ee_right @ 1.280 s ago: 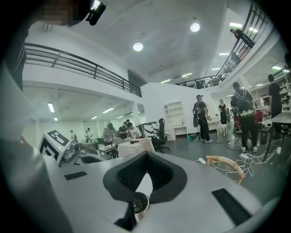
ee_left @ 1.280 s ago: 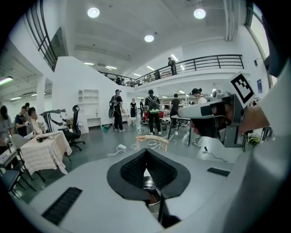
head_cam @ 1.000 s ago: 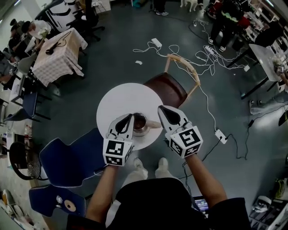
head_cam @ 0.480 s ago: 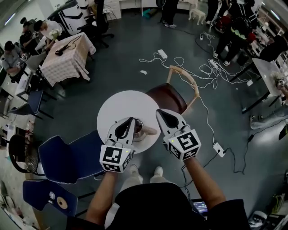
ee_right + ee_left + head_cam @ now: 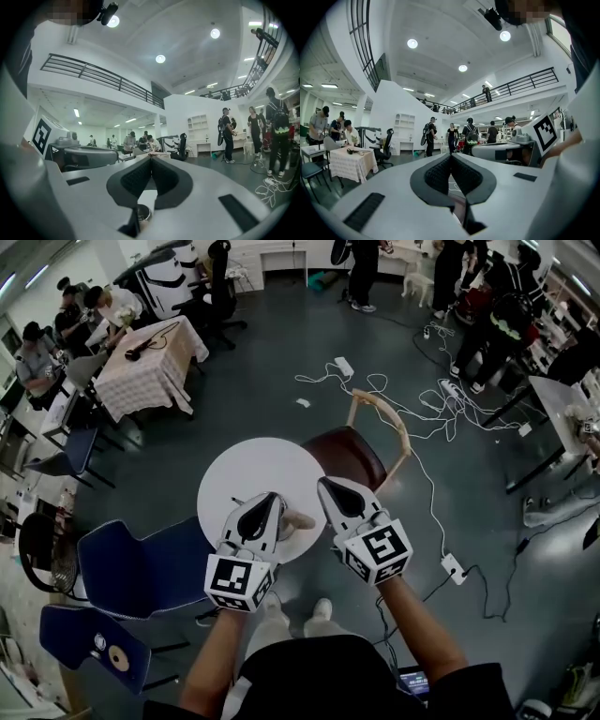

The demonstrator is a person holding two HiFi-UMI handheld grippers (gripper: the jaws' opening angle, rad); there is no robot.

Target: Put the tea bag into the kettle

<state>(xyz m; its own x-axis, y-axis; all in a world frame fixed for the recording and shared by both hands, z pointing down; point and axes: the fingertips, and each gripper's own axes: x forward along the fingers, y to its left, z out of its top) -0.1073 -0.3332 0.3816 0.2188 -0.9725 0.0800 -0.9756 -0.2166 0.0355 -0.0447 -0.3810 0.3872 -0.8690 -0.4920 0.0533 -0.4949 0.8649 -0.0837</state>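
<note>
Holding both pairs of jaws level above the near side of the round white desk [image 5: 251,465], I have nothing gripped. The left gripper [image 5: 450,157] has its ribbed pads pressed together with only the room showing beyond them, and the right gripper [image 5: 151,157] is closed on itself the same way. The tea bag does not show in any view, so I cannot say whether it already sits inside the kettle [image 5: 296,519] or lies somewhere under my grippers. The kettle stands near the desk's front edge, mostly hidden under the left gripper in the head view. Only a pale tan part of it, handle or spout I cannot tell, sticks out. That part points to the right across the view, toward the right gripper, and I take that as the kettle's long axis, lying roughly crosswise to me. Low in the right gripper view, a small round metal piece [image 5: 142,213] shows through the gap behind the pads, possibly part of the kettle. The main risk, as I judge it, is working blind: a downward move could clip the jutting part and push the kettle toward the desk's edge.
</note>
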